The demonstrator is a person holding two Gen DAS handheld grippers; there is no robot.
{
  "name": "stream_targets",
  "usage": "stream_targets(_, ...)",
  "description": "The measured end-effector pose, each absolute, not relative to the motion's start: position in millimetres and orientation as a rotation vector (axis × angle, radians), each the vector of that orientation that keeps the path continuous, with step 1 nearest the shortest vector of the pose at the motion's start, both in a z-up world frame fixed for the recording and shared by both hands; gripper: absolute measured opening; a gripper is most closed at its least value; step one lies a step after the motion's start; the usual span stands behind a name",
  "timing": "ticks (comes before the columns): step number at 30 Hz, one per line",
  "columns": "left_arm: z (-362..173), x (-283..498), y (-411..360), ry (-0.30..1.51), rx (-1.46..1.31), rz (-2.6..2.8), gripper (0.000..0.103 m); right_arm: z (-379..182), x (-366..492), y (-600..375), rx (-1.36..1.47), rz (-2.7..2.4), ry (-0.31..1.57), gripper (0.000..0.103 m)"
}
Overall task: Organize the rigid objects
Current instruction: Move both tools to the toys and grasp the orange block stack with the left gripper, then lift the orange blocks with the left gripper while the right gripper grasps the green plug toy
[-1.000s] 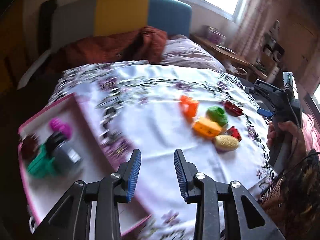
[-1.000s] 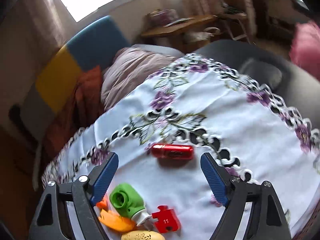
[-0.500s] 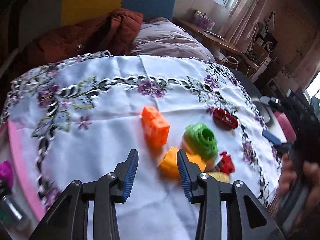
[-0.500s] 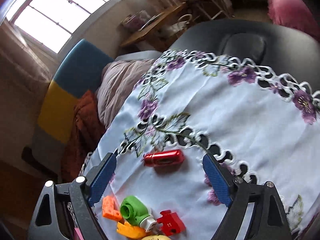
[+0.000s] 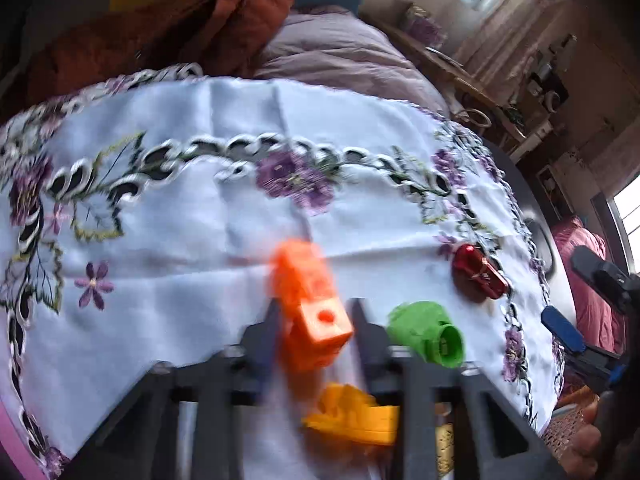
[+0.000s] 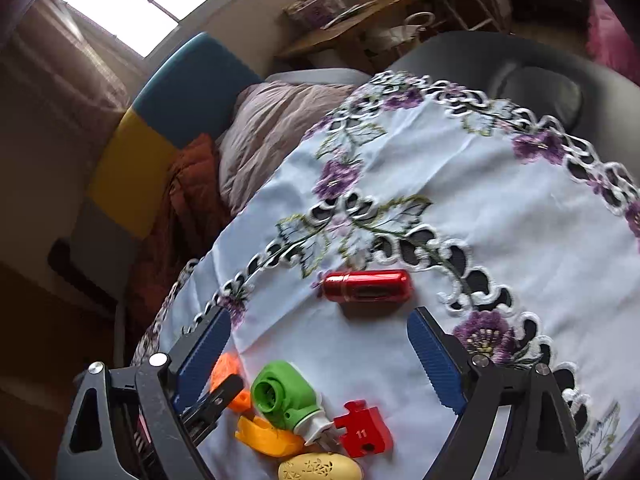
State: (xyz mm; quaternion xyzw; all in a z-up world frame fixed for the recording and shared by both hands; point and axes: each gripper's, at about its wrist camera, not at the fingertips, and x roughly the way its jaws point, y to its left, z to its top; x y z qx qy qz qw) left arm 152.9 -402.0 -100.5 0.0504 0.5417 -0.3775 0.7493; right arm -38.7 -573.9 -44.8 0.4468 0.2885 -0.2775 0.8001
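Note:
An orange block (image 5: 310,308) stands on the white embroidered tablecloth (image 5: 168,248), between the fingers of my left gripper (image 5: 314,334), which is open around it and blurred. The block also shows in the right wrist view (image 6: 229,378) with a left finger (image 6: 224,394) beside it. A green cylinder toy (image 5: 426,338) (image 6: 284,394), a yellow piece (image 5: 352,414) (image 6: 266,438), a red puzzle piece (image 6: 362,428), a beige oval (image 6: 320,468) and a red metallic cylinder (image 6: 366,286) (image 5: 478,274) lie close by. My right gripper (image 6: 320,354) is open and empty, just short of the red cylinder.
A pink tray edge (image 5: 16,452) shows at the lower left. A rust-red blanket (image 5: 160,40) and a mauve pillow (image 5: 344,56) lie beyond the table's far edge. A grey chair back (image 6: 536,92) stands past the right edge.
My left gripper has swung right from the pink tray and down onto the orange block, which now sits between its fingers. My right gripper has stayed open near the red cylinder.

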Motion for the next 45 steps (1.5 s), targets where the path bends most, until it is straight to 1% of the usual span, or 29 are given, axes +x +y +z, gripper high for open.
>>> stream_targets(6, -93.0, 148.3, -363.1, 1.161, 0.082, -0.802, 0.019, -45.2, -21.9, -561.9, 0.887, -0.53, 0.68, 0.088)
stream_targets(13, -73.0, 114.8, -311.2, 1.109, 0.087, -0.788, 0.019, -61.1, 4.8, -544.2, 0.812, -0.44, 0.832, 0.087)
stream_targets(17, -63.5, 94.3, -289.1, 1.077, 0.088, -0.795, 0.019, -68.8, 19.5, -530.2, 0.721, -0.41, 0.91, 0.087)
stream_targets(27, -41.3, 52.2, -247.5, 1.005, 0.083, -0.838, 0.019, -81.7, 45.3, -498.4, 0.486, -0.373, 1.014, 0.087)
stream_targets(29, -38.9, 49.0, -238.7, 1.011, 0.06, -0.841, 0.019, -89.4, 49.3, -494.5, 0.44, -0.379, 1.051, 0.081)
stream_targets(31, -36.1, 45.8, -231.6, 1.007, 0.048, -0.838, 0.019, -97.3, 52.8, -494.5, 0.423, -0.385, 1.094, 0.061)
stream_targets(32, -33.9, 43.7, -227.4, 1.001, 0.042, -0.837, 0.019, -100.7, 54.1, -493.7, 0.405, -0.393, 1.115, 0.055)
stream_targets(33, -31.1, 41.3, -223.0, 0.991, 0.036, -0.834, 0.019, -99.6, 54.9, -491.9, 0.369, -0.413, 1.112, 0.053)
stream_targets(39, -13.5, 24.6, -201.9, 0.901, 0.05, -0.815, 0.019, -104.6, 52.0, -492.7, 0.368, -0.412, 1.121, 0.054)
stream_targets(45, -5.7, 18.9, -184.4, 0.858, 0.055, -0.778, 0.019, -108.0, 52.0, -491.4, 0.365, -0.407, 1.111, 0.054)
